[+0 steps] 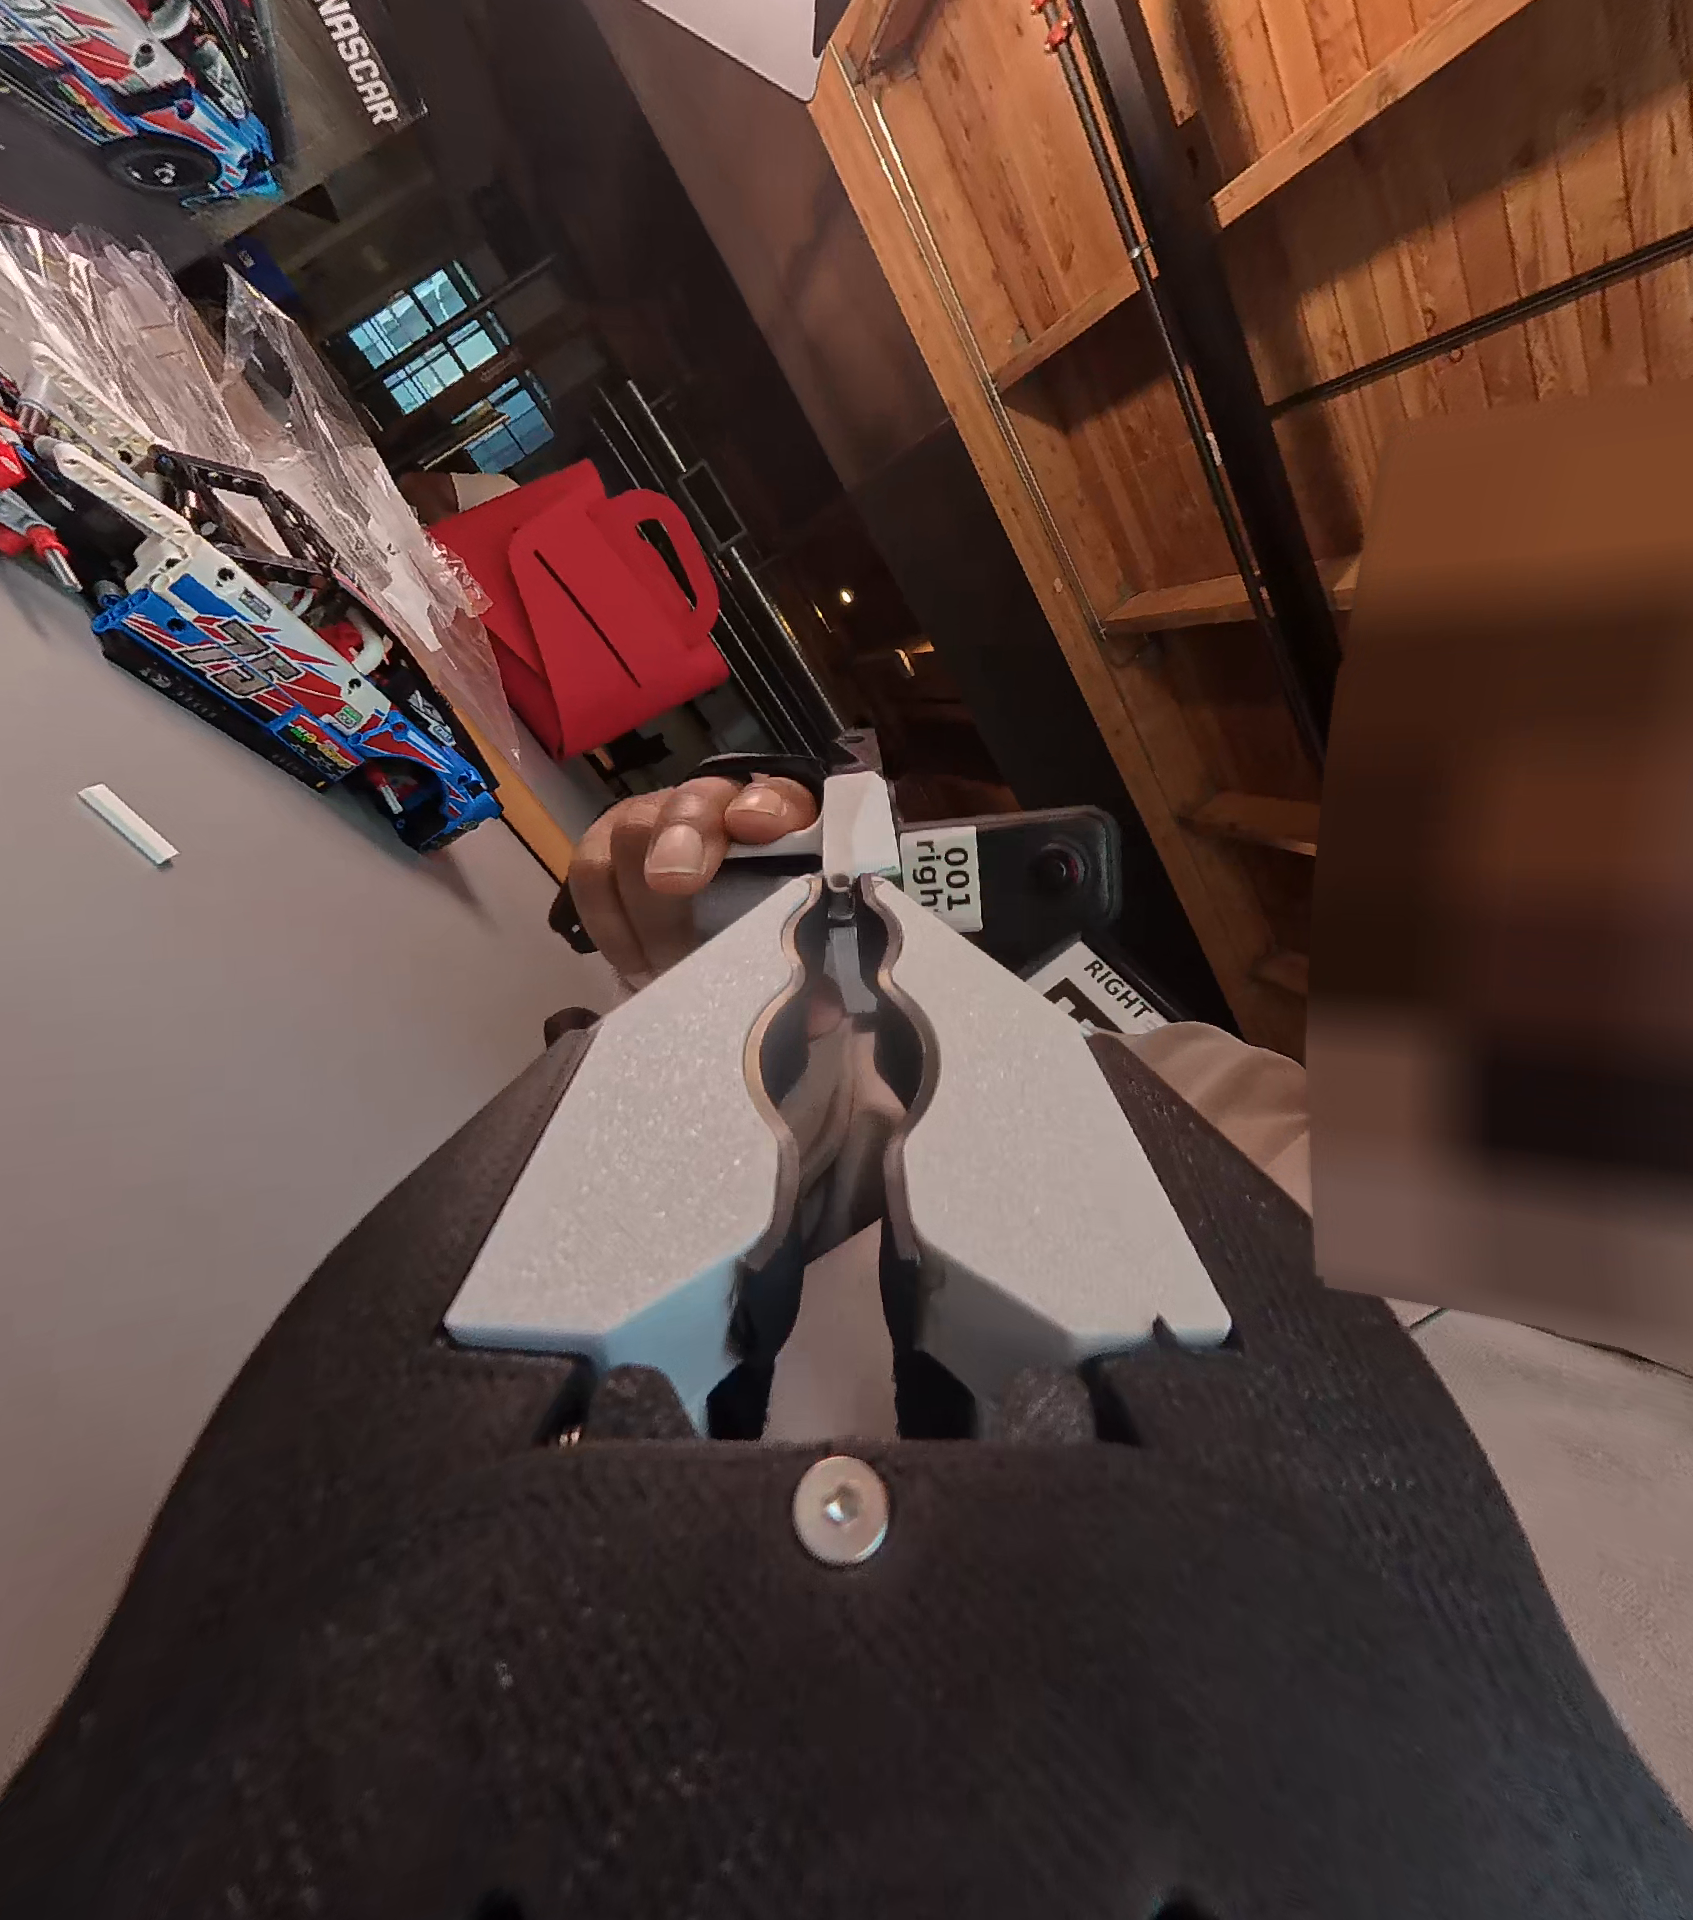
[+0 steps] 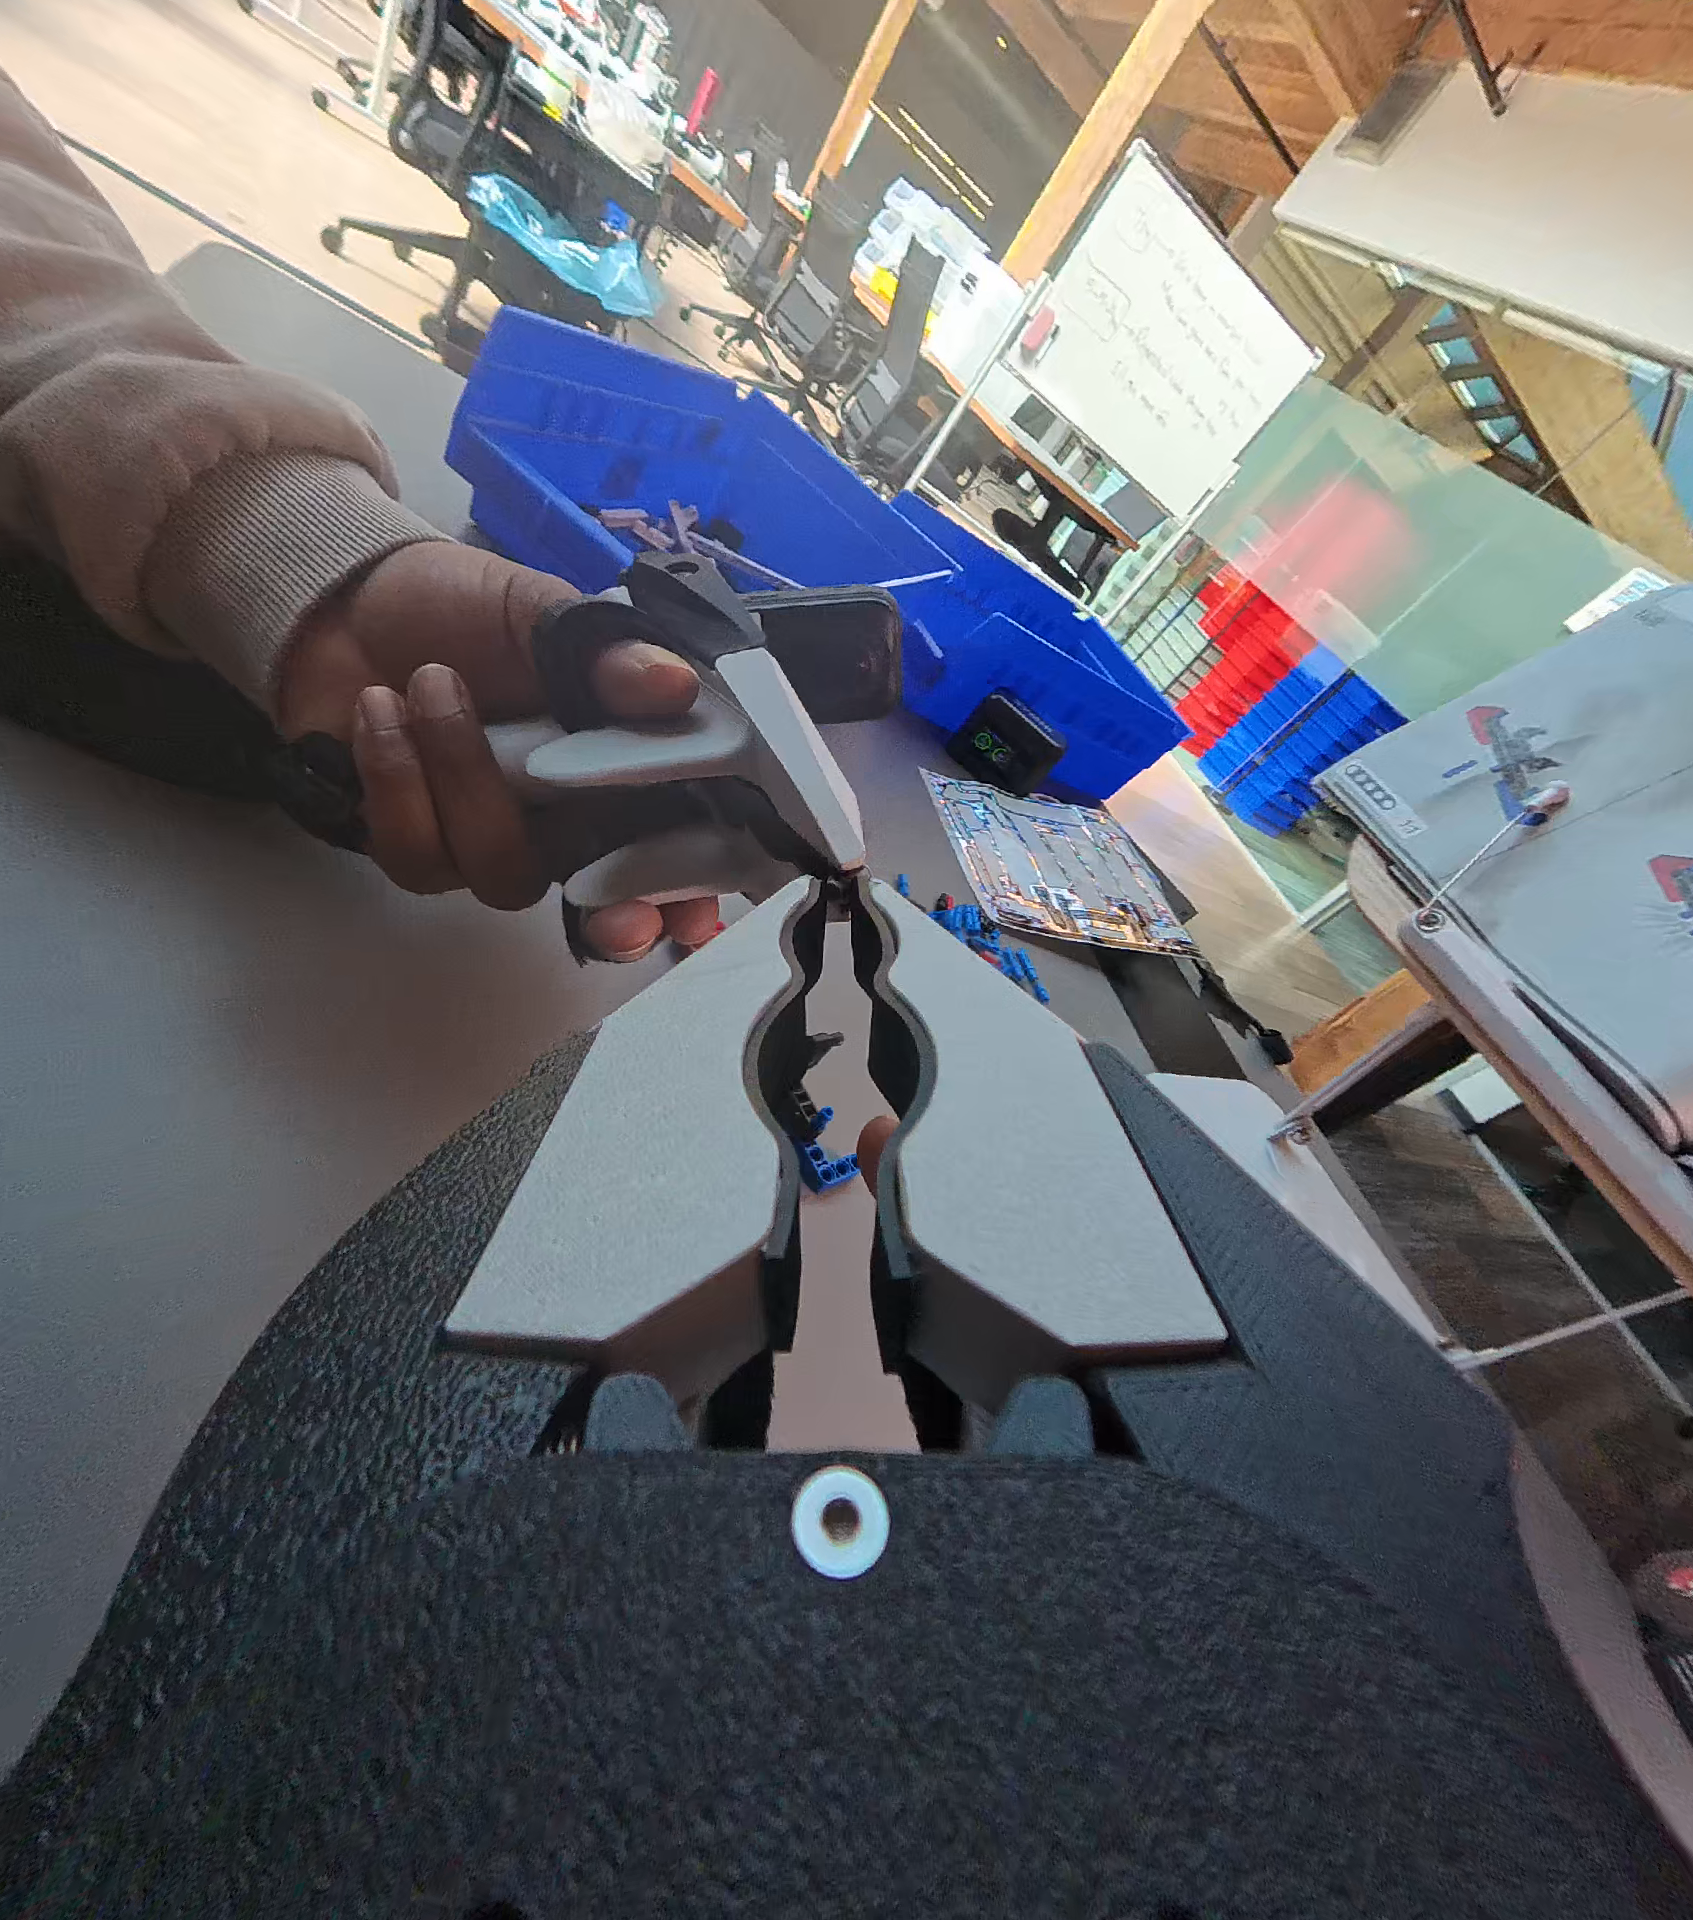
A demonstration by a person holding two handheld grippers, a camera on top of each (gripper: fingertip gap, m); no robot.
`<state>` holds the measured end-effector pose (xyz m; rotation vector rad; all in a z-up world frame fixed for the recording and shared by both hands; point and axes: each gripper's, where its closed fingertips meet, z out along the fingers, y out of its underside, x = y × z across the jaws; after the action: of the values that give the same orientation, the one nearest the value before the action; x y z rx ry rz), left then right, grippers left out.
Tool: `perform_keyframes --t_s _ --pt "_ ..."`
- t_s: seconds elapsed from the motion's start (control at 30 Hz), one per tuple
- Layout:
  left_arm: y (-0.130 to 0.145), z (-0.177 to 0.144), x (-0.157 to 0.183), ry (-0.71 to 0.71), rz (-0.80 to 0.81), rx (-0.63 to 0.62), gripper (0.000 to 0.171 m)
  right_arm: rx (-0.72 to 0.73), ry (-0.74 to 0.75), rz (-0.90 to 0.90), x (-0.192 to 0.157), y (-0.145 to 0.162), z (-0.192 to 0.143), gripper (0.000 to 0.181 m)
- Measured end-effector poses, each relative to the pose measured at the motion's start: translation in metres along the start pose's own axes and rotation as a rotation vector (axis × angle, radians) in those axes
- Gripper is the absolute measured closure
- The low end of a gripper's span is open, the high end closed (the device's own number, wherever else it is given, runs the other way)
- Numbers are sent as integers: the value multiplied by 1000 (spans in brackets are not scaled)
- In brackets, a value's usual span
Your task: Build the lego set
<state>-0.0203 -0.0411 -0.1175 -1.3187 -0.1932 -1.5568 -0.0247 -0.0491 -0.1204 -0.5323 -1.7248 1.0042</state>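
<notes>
- Nearest the lens in the left wrist view, the left gripper [image 1: 847,894] had its grey fingers [image 1: 676,1122] drawn almost together, pinching a small dark grey piece [image 1: 850,951] at the tips.
- Just past those tips, the right gripper [image 1: 857,826] met the same spot, a person's right hand [image 1: 676,862] wrapped round its handle.
- From the right wrist view, the right gripper [image 2: 837,883] likewise stood nearly shut, tips meeting on a small dark part [image 2: 834,896]; whether both tools gripped one piece or two joined ones could not be told.
- Opposite it, the left gripper [image 2: 847,847] pointed down at the same point, held by the left hand [image 2: 468,748] in a beige sleeve [image 2: 94,395].
- Through the gap between the right fingers [image 2: 634,1143] a blue beam [image 2: 826,1169] and a black part showed on the table [image 2: 94,1039] beneath.
- Blue bins [image 2: 717,468] sat farther along the table; the nearest held a few pale and grey sticks, the rest could not be read.
- Beside them lay a sticker sheet [image 2: 1050,862], loose blue pins [image 2: 967,925] and a small black device [image 2: 1003,743].
- An open instruction booklet [image 2: 1600,831] rested on a stand to the right.
- Well apart from the grippers, the half-built race car [image 1: 229,623] lay on the table [image 1: 94,1143]: white, blue and red panels, black frame open on top.
- Clear plastic bags [image 1: 146,343] lay behind it, the set's box [image 1: 146,83] beyond, and a lone white strip [image 1: 127,824] nearer.
</notes>
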Motion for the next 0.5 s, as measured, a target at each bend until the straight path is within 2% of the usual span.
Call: perform_keyframes --t_s 0.13,0.27,0.5 --pt "5 2 1 0 18 -34 169 33 -97 102 -4 -1 -6 179" --pt "9 3 2 -7 42 -59 168 36 -148 129 -9 -1 -9 180" --pt "5 2 -2 -41 55 -25 169 18 -97 95 -7 3 -7 178"
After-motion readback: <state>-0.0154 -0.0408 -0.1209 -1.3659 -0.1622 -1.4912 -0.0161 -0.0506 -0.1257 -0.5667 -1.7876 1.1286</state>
